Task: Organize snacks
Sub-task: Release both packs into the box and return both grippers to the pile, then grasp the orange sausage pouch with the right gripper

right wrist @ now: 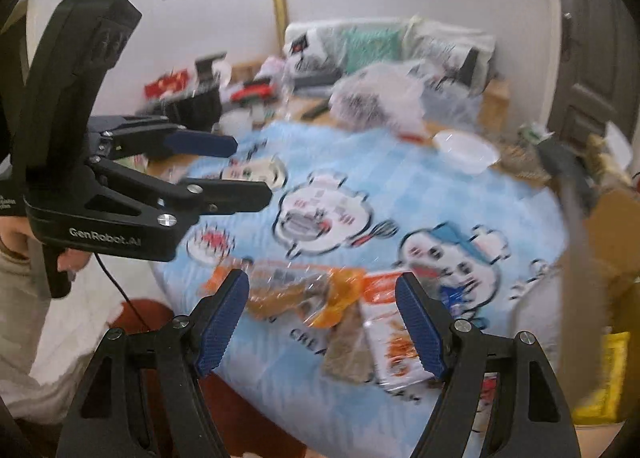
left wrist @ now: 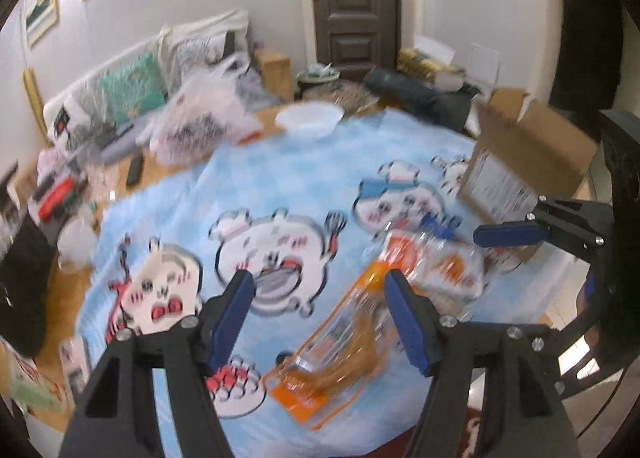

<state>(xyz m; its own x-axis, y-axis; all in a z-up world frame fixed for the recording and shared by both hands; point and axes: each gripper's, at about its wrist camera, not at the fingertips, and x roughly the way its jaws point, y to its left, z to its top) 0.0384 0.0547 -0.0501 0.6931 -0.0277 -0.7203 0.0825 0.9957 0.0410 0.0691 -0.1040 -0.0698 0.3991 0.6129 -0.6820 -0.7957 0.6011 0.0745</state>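
Left wrist view takes in a table [left wrist: 168,338] draped with a pale blue tablecloth [left wrist: 280,170] printed with cartoon characters. At the cloth's right edge stands an open cardboard box [left wrist: 532,154], flaps up; its inside is hidden. A white bowl [left wrist: 310,118] sits at the cloth's far edge, its contents too blurred to tell, and a bulging plastic bag [left wrist: 200,118] lies on the bare wood beyond the far left edge.

2 snack packs lie touching near the cloth's near right edge. The clear orange-trimmed packet [left wrist: 336,342] is long and see-through, with brown strips inside and an orange band at each end. The white-and-orange packet [left wrist: 436,262] is squarer, with an orange picture on white; in the right wrist view a grey-brown panel of it shows.

Both grippers are held above the cloth with their tongs spread wide apart, gripping nothing. The left gripper [left wrist: 320,310] points down toward the clear orange-trimmed packet, its right finger overlapping that pack in the frame. The right gripper [right wrist: 322,322] hangs over the near edge, framing both packs, the white-and-orange packet [right wrist: 392,334] beside its right finger and the clear orange-trimmed packet [right wrist: 288,290] to the left. In that view the left gripper [right wrist: 248,170] lies level above the cloth's left side, a hand [right wrist: 24,234] on its handle.
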